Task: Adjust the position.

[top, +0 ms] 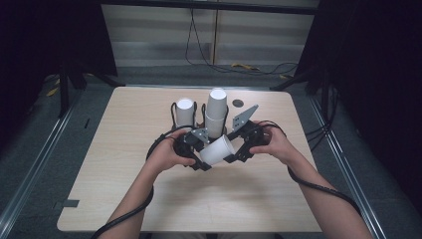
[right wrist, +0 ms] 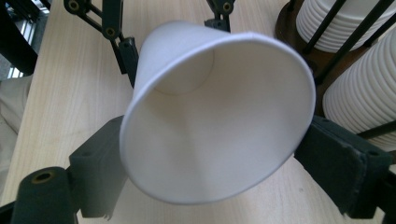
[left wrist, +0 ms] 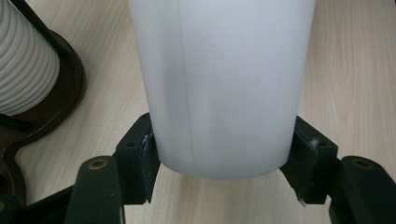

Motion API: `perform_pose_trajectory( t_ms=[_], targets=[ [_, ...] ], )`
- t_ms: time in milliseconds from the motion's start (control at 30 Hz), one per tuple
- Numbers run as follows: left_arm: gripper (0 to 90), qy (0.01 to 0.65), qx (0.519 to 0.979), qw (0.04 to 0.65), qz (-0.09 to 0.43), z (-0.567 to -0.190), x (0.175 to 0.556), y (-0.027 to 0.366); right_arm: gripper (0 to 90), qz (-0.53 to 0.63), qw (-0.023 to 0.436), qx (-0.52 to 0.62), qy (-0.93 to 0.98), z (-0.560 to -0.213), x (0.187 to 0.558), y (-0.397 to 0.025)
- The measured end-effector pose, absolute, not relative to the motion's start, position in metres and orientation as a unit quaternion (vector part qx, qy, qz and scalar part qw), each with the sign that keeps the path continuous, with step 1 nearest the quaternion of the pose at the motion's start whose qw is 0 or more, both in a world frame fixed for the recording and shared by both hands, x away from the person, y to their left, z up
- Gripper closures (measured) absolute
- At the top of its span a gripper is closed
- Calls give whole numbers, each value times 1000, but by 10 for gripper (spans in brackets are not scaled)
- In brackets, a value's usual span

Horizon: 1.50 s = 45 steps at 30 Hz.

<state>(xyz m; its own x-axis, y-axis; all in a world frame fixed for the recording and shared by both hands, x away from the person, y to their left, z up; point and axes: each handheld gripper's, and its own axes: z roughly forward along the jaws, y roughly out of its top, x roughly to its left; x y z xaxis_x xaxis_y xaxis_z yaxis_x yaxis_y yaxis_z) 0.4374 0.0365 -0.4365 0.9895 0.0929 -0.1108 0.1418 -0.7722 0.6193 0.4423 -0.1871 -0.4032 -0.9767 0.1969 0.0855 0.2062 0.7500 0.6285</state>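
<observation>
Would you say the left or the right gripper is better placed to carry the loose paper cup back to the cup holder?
Probably the left gripper: its jaws clamp the paper cup near the closed base, a firm hold. The right gripper pinches the soft open rim, facing the cup holder.

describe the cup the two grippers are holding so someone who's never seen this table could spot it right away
Start at the dark cup rack near the middle of the wooden table, which holds two upright stacks. Just in front of it, the left gripper and right gripper hold one white paper cup. Unlike the stacked cups, it is single and lies on its side.
</observation>
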Motion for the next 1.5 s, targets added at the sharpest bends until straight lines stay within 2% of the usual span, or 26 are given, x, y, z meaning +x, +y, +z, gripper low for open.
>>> perform_pose_trajectory(
  t_ms=[1500],
  targets=[
    [346, 59, 949, 308, -20, -441, 436, 26, 202, -343, 13, -103, -934, -393, 442, -187]
  ],
)
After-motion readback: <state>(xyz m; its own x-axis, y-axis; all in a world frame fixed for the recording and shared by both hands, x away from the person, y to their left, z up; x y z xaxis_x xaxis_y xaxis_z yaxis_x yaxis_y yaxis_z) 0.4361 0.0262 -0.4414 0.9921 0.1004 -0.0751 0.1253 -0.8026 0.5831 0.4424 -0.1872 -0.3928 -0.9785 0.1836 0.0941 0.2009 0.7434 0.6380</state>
